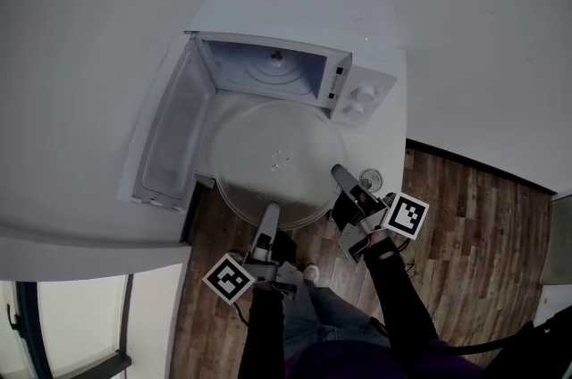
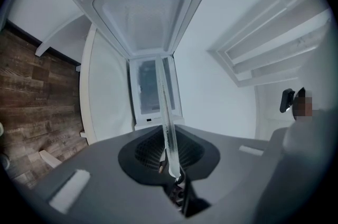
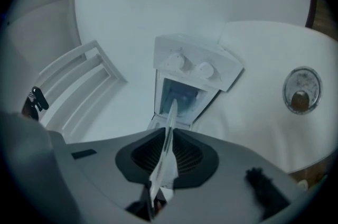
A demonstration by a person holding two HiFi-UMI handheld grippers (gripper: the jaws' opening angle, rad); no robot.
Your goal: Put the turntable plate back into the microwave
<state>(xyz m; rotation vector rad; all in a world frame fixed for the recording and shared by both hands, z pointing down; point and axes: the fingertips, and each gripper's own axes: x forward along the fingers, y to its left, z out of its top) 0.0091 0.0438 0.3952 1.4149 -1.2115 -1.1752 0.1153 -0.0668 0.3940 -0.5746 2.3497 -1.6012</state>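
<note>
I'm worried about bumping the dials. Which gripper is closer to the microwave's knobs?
Right. The right gripper clamps the plate's edge almost straight in front of the knobs; the left gripper holds the plate's near edge, farther toward the door side.

A round clear glass turntable plate [image 1: 277, 158] hangs level before the white box-shaped microwave [image 1: 268, 69], whose door is open, on the white desk [image 1: 71, 189], its near rim clamped by the left tongs [image 1: 271, 212] and right tongs [image 1: 339, 173]

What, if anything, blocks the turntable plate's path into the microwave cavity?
Nothing visible. The microwave door stands wide open at the left, and the turntable plate, held by the left gripper and right gripper, faces the open cavity.
</note>
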